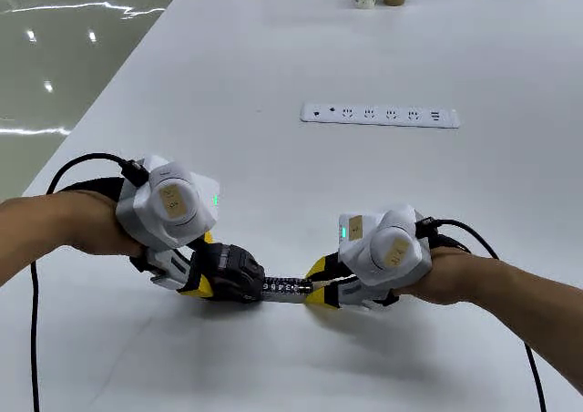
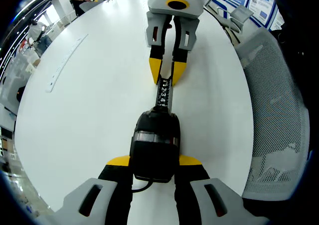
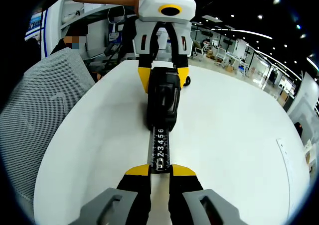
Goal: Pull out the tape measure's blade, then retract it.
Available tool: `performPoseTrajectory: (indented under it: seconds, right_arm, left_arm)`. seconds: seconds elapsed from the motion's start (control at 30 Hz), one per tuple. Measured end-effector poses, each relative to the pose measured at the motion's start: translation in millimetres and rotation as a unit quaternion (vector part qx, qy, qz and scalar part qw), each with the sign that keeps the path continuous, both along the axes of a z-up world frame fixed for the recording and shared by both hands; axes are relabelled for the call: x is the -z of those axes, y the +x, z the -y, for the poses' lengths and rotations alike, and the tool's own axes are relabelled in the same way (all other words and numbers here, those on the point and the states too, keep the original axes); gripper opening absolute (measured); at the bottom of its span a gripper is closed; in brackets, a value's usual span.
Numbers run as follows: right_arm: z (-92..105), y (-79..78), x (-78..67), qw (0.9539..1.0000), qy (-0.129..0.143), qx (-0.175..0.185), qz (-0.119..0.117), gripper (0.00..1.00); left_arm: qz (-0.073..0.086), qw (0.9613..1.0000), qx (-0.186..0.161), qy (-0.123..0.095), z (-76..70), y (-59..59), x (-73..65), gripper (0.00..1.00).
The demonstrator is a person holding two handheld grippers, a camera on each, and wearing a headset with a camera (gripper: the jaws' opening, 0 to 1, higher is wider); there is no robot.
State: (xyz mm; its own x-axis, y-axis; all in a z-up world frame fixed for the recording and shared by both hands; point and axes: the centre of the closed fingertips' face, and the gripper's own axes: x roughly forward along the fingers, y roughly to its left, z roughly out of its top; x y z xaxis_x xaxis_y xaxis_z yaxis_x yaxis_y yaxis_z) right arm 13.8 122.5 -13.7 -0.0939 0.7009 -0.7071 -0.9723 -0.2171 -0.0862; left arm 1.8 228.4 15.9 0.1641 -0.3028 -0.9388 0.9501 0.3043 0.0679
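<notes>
Both grippers were clamped — left gripper (image 1: 211,271) on the tape measure case (image 1: 239,277), lying on the table (image 1: 273,75), right gripper (image 1: 318,282) on the end of the blade (image 1: 285,287) — with the short exposed length running straight between them, along the pull axis.

The tape measure (image 2: 155,148) is glossy plastic, table (image 1: 273,84) smooth.

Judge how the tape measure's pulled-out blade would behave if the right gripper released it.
The blade runs straight from the case to the right gripper, unbent, so it is probably stiff at this short length. Released, it would likely snap back in. The left gripper clamps the case, which should stay put.
</notes>
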Motion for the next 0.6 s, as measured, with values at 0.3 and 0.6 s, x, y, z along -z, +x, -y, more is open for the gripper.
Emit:
performPoseTrajectory:
  seconds: [0.3, 0.6]
  right_arm:
    - [9.7, 1.7, -0.6, 1.0, -0.001, 0.002, -0.001, 0.09]
    - [20.9, 3.6, -0.6, 1.0, -0.004, 0.005, -0.001, 0.09]
  left_arm:
    - [-0.001, 1.0, 0.0, 0.001, -0.3, 0.3, 0.5, 0.26]
    - [-0.002, 1.0, 0.001, 0.003, -0.2, 0.6, 0.7, 0.26]
